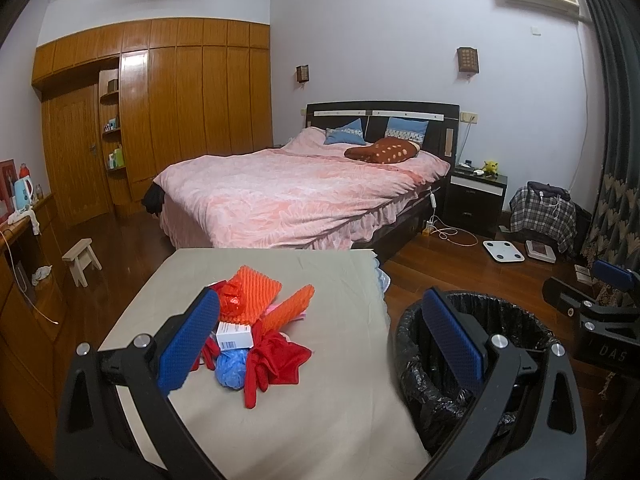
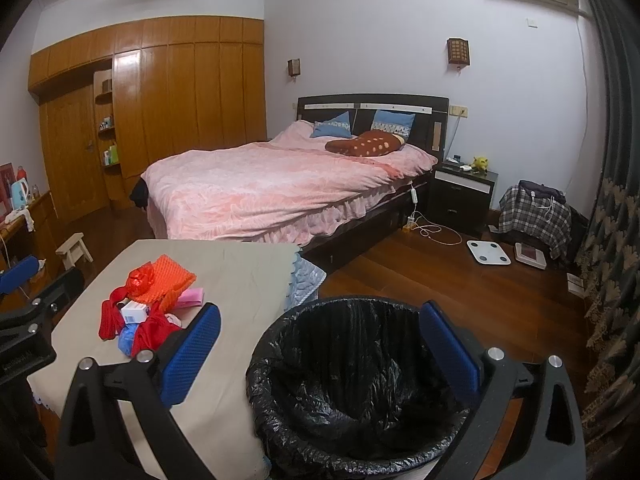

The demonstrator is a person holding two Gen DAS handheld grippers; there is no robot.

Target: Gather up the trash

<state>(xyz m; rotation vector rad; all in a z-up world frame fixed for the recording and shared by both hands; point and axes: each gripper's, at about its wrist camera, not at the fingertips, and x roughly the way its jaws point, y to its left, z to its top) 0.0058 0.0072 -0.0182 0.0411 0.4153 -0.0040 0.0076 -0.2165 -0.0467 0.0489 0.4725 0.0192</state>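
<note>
A pile of trash lies on the beige-covered table (image 1: 340, 400) (image 2: 240, 272): orange foam nets (image 1: 256, 292) (image 2: 168, 280), red cloth (image 1: 276, 356) (image 2: 110, 320), a small white box (image 1: 235, 336) (image 2: 134, 312) and a crumpled blue bag (image 1: 230, 368) (image 2: 126, 340). Beside the table's right edge stands a bin with a black liner (image 1: 500, 302) (image 2: 360, 304). My left gripper (image 1: 320, 344) is open just short of the pile, nothing between its blue pads. Over the bin's near rim, my right gripper (image 2: 320, 354) is open and empty too.
A bed with a pink cover (image 1: 288, 192) stands beyond the table. On the wooden floor are a small stool (image 1: 82, 264), a white scale (image 1: 503, 251) and cables by the nightstand (image 1: 476, 196). A low wooden cabinet (image 1: 24, 280) runs along the left.
</note>
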